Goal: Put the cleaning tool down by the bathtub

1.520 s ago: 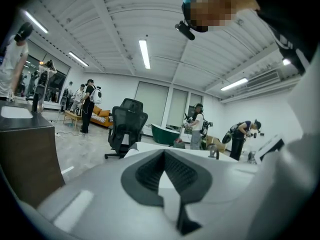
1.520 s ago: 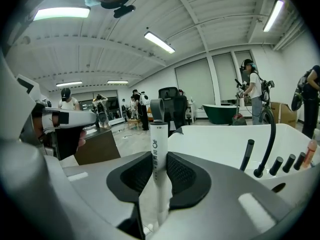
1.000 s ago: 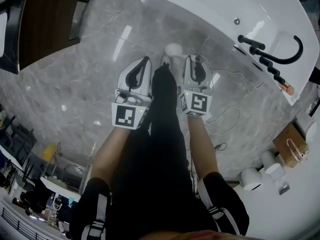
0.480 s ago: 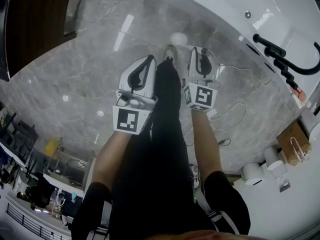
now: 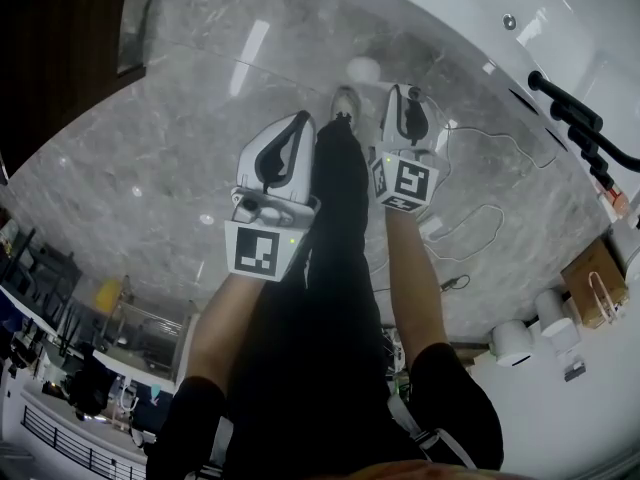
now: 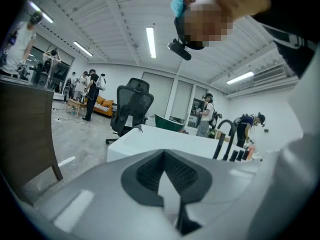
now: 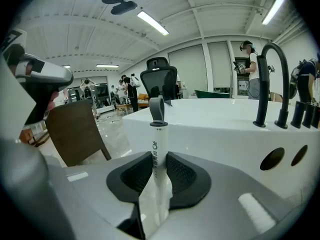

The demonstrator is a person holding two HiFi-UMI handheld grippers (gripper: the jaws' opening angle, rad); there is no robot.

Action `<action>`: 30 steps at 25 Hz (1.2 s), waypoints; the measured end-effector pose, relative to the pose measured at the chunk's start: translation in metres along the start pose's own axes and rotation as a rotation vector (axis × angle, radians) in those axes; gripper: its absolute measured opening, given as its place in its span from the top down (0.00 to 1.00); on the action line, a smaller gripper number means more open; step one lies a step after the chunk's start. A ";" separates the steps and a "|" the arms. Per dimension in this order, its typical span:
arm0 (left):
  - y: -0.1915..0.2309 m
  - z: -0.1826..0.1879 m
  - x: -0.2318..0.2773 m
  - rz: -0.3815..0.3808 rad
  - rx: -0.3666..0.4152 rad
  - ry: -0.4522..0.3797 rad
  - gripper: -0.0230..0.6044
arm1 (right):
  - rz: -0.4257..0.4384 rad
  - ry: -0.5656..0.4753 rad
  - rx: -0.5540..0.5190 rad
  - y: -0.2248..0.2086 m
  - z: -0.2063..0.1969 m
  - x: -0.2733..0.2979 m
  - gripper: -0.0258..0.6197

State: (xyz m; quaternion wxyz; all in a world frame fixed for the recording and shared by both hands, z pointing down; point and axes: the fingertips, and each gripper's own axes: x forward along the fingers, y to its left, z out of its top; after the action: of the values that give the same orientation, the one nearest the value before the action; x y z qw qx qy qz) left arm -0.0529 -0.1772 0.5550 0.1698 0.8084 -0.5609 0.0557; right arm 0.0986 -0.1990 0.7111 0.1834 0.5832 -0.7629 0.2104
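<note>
Cleaning tool (image 7: 156, 134): white handle with the grey loop end up, pinched in my right gripper (image 7: 158, 171), long axis roughly upright. Bathtub (image 7: 225, 129) wall is straight ahead of it and near. The right gripper is the nearer one. I reckon it goes on the floor (image 5: 150, 168) beside the tub. Left gripper (image 6: 164, 170) is pressed together with nothing in it.

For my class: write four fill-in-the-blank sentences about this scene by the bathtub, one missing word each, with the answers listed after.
1. The right gripper is shut on the cleaning tool's white ____.
2. The loop at its end is ____.
3. The tap on the bathtub is ____.
4. The left gripper holds ____.
Answers: handle; grey; black; nothing.
</note>
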 end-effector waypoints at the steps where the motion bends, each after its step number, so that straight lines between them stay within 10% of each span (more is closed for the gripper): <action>1: 0.001 -0.006 0.003 0.002 -0.003 0.007 0.95 | -0.005 0.005 0.003 -0.002 -0.006 0.004 0.82; 30: 0.026 -0.057 0.028 0.007 -0.003 0.064 0.95 | -0.035 0.182 -0.021 -0.018 -0.124 0.082 0.82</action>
State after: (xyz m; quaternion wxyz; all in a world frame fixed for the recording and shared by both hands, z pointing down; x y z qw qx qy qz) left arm -0.0613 -0.1915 0.6221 0.1887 0.8039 -0.5582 0.0811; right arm 0.0996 -0.2035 0.8607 0.2618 0.5728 -0.7351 0.2510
